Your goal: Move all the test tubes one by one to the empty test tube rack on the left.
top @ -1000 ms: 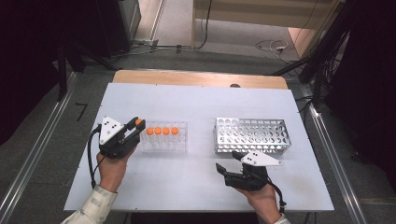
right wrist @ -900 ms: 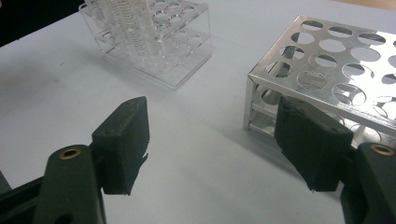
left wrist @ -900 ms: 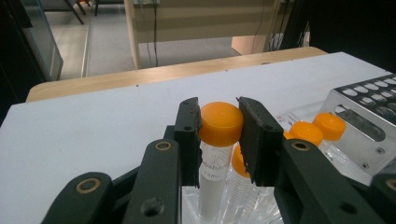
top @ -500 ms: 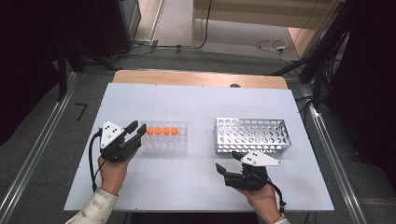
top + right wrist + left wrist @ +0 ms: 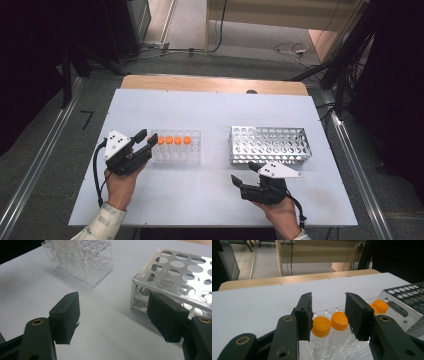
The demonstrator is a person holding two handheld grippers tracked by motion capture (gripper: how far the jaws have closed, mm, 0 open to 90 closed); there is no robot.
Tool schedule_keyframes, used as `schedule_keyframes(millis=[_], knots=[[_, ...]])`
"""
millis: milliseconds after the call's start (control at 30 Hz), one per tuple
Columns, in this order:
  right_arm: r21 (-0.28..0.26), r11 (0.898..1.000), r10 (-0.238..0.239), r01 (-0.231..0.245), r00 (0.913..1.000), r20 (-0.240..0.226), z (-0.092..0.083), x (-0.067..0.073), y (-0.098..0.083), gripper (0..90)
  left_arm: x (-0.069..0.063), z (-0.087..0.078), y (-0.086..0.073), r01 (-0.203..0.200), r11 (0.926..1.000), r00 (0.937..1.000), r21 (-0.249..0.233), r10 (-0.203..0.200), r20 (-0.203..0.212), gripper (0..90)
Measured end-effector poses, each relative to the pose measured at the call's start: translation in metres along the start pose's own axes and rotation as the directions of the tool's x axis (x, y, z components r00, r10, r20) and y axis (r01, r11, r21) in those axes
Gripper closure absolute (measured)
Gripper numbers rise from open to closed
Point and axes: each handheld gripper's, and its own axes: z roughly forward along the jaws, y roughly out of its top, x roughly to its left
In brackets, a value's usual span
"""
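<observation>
The tubes [image 5: 173, 141] were clear plastic with printed scale lines down their sides and bright orange screw caps, four of them standing upright in a row along the far side of a clear plastic rack [image 5: 176, 147]. That rack sat on the left half of the white table [image 5: 210, 110], roughly midway between its near and far edges and well in from the left edge. In my left claw view the two nearest caps [image 5: 329, 325] showed in the gap between my jaws, one just beside the inner face of the left jaw, the other close to the right one, and two further caps peeked out behind the right jaw.

My left claw [image 5: 148, 142] lay at the left end of the clear rack, pointing along the row of tubes. Its jaws had just been opening and stood parted, with the nearest capped tube ahead in the gap but neither pad pressing on it.

To the right, a perforated metal rack [image 5: 269, 145] stood on the right half of the table, its round holes holding nothing that I could see. My right claw [image 5: 243, 172] rested near the table's near edge, just in front of that metal rack, jaws spread wide over bare table and holding nothing.
</observation>
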Motion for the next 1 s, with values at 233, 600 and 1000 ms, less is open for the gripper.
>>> schedule_keyframes(millis=[233, 600, 1000], knots=[[-0.001, 1.000, 0.003, -0.003, 1.0000, 0.005, 0.000, -0.001, 0.000, 25.3, -0.001, -0.002, 0.001, 0.023, 0.9997, 0.9997, 0.005, -0.023, 0.013, 45.7], [-0.003, 1.000, 0.002, -0.002, 0.9999, 0.010, 0.000, -0.004, 0.000, 25.3, -0.010, -0.015, 0.003, 0.033, 0.9995, 0.9993, 0.000, -0.033, 0.015, 29.3], [-0.008, 1.000, 0.010, -0.010, 0.9996, 0.026, -0.003, -0.007, -0.001, 25.3, -0.016, -0.026, -0.005, 0.029, 0.9995, 0.9996, 0.007, -0.030, 0.005, 24.7]])
